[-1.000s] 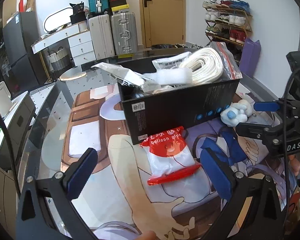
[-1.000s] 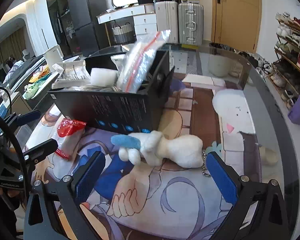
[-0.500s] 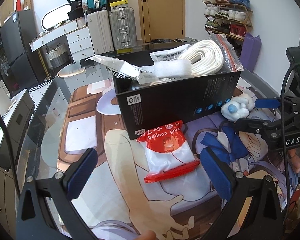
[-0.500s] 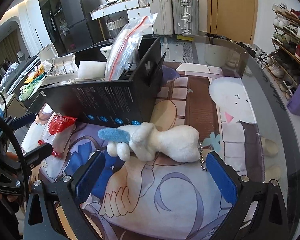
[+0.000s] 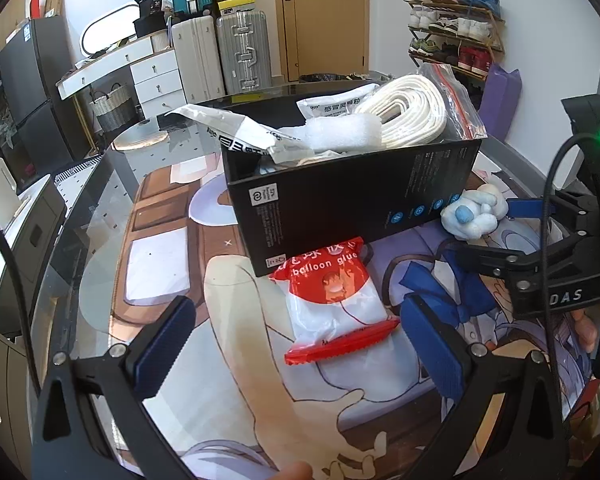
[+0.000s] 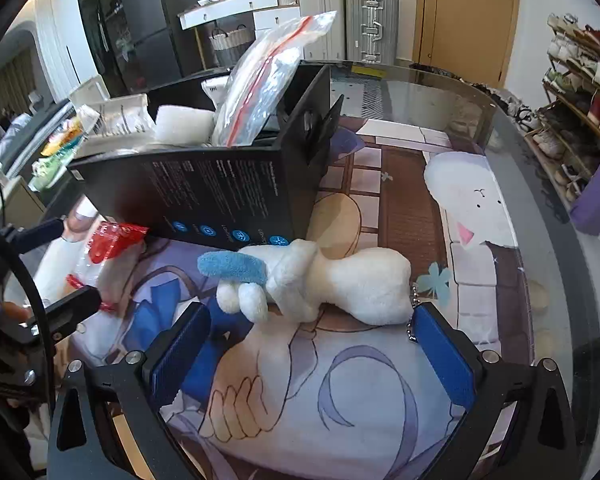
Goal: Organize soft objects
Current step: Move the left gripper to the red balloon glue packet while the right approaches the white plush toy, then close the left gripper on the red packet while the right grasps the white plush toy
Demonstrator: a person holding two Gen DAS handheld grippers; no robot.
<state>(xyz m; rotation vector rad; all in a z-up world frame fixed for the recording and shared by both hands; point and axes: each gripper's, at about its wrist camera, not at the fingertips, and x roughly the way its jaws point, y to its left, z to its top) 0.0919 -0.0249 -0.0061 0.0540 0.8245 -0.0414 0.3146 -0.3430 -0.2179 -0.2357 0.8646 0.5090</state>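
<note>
A black box (image 5: 352, 196) (image 6: 220, 196) stands on the table, stuffed with a zip bag of white cord (image 5: 416, 108), foam and white packets. A red-and-white balloon glue packet (image 5: 336, 304) (image 6: 108, 244) lies against its front. My left gripper (image 5: 296, 336) is open, its fingers on either side of the packet without touching it. A white plush toy with blue ears (image 6: 320, 280) (image 5: 472, 216) lies beside the box. My right gripper (image 6: 308, 352) is open just in front of the plush, apart from it.
A printed cartoon mat (image 6: 360, 400) covers the glass table (image 6: 560, 240). Suitcases (image 5: 220, 56), a white dresser and a door stand behind. A shoe rack (image 6: 580, 92) is at the right. A hand (image 5: 588, 328) holds the right gripper's body.
Both grippers have moved closer to the table: the left toward the balloon glue packet, the right toward the plush toy. Both stay open.
</note>
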